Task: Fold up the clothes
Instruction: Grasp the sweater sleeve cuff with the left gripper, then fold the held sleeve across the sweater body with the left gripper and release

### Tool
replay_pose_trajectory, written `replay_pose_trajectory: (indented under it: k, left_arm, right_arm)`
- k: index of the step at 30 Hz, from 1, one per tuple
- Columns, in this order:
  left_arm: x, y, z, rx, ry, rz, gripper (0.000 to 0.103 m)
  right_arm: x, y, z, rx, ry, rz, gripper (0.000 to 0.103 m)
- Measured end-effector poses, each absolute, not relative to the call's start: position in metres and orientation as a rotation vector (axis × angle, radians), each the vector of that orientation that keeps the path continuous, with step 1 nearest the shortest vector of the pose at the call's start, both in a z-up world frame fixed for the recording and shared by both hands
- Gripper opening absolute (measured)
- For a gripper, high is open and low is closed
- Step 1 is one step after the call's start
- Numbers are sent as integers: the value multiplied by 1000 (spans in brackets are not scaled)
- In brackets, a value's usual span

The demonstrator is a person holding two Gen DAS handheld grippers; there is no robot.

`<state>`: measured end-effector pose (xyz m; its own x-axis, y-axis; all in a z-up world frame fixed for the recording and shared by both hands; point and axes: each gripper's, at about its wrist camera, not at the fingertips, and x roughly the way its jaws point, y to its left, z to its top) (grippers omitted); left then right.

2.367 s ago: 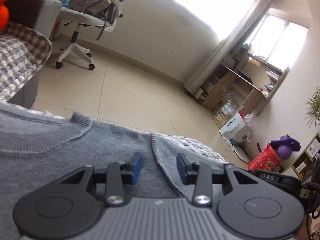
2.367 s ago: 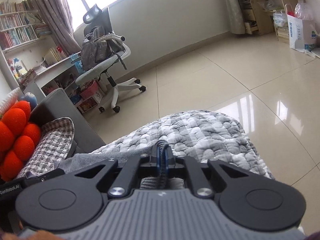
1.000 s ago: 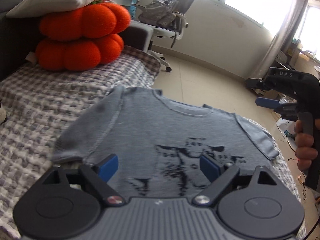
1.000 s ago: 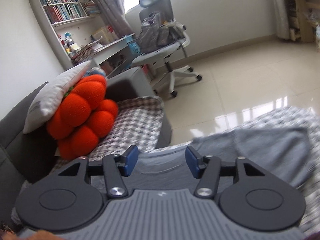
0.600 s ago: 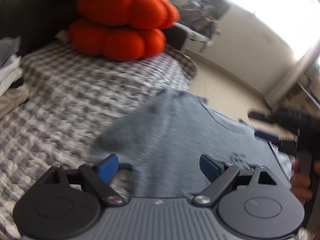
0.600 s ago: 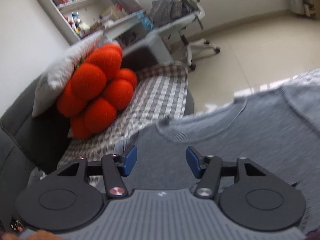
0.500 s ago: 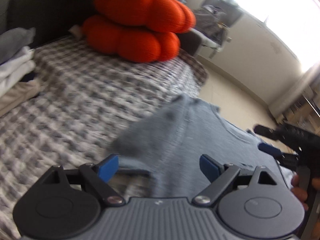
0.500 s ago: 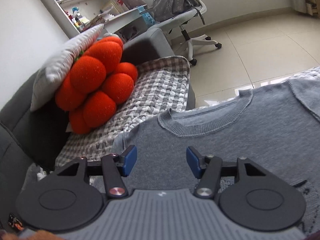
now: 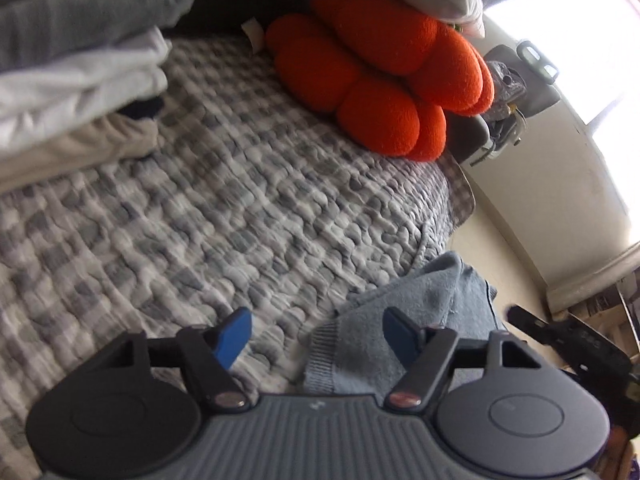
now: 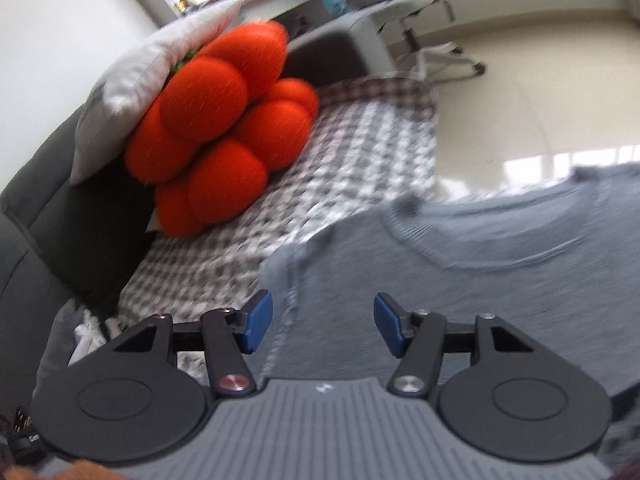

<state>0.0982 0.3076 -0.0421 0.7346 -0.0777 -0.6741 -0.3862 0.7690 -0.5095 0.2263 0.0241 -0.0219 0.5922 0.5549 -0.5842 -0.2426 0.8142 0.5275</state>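
A grey-blue knit T-shirt lies spread on the checked grey blanket, collar toward the floor side. In the left wrist view only its left sleeve shows, bunched with the ribbed cuff near me. My left gripper is open just above that sleeve, with the cuff lying between its blue pads. My right gripper is open over the shirt's left shoulder area and holds nothing. The right gripper's black body also shows at the left wrist view's right edge.
Orange pumpkin cushions with a white pillow on top lean against the dark sofa back. A stack of folded clothes sits on the blanket at the left. An office chair stands on the tiled floor beyond.
Both grippers swung left across the shirt toward its left sleeve. My left gripper came down close over the sleeve cuff. Both stay open; 2.4 s ago the right was shut on the fabric.
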Motion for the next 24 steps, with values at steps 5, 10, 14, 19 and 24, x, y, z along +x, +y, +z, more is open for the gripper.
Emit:
replay_pose_trajectory:
  k: [5, 10, 14, 19, 24]
  left_arm:
    - [109, 299, -54, -686, 762, 161, 62]
    - [119, 287, -67, -657, 777, 121, 61]
    - [121, 279, -69, -635, 754, 137, 38]
    - [118, 269, -66, -657, 704, 108, 9]
    - [105, 253, -44, -597, 593, 79, 8]
  right_arm:
    - [227, 49, -36, 470, 834, 578, 60]
    - [222, 47, -47, 517, 810, 640, 60]
    - [224, 32, -59, 594, 787, 656, 60]
    - [227, 19, -67, 668, 786, 692, 60]
    - [228, 11, -66, 713, 785, 706, 60]
